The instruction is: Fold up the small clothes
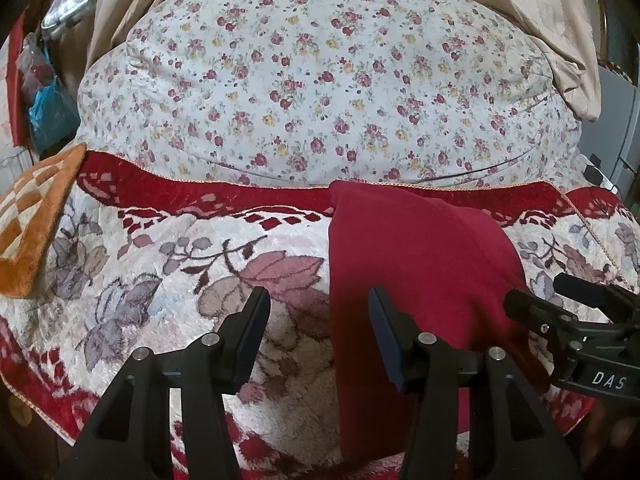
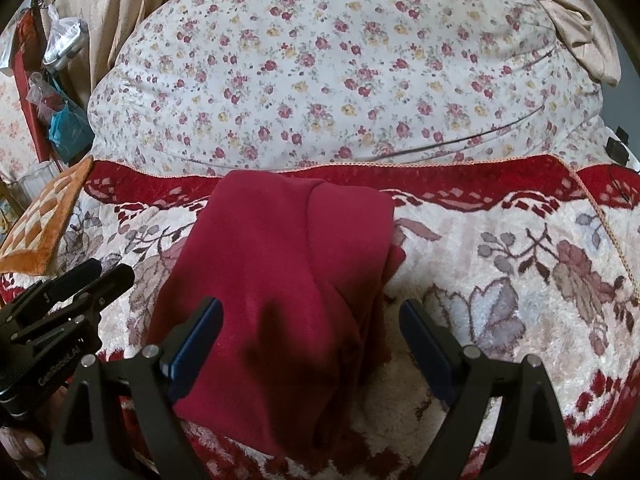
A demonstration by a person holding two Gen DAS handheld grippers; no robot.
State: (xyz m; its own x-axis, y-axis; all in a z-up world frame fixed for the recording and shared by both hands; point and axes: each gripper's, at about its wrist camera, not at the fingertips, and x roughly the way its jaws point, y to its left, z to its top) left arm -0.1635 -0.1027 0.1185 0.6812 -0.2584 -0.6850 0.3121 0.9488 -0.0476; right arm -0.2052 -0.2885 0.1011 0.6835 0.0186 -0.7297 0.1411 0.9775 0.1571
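Note:
A dark red garment (image 1: 420,280) (image 2: 280,260) lies folded into a long strip on the plush floral blanket (image 1: 180,260) (image 2: 500,280). My left gripper (image 1: 319,296) hovers open over the garment's left edge, and its pads touch nothing. My right gripper (image 2: 311,306) stands wide open above the near part of the garment, one finger on each side, with no cloth pinched. Each gripper shows in the other's view: the right gripper (image 1: 534,290) at the garment's right side, the left gripper (image 2: 110,272) at its left.
A big floral quilt (image 1: 320,80) (image 2: 320,80) bulges behind the blanket. An orange checked mat (image 1: 36,232) (image 2: 44,216) lies at the left, with plastic bags (image 1: 52,112) beyond it. Beige curtains (image 1: 560,20) hang at the back. A black plug and cable (image 2: 618,148) sit at the right.

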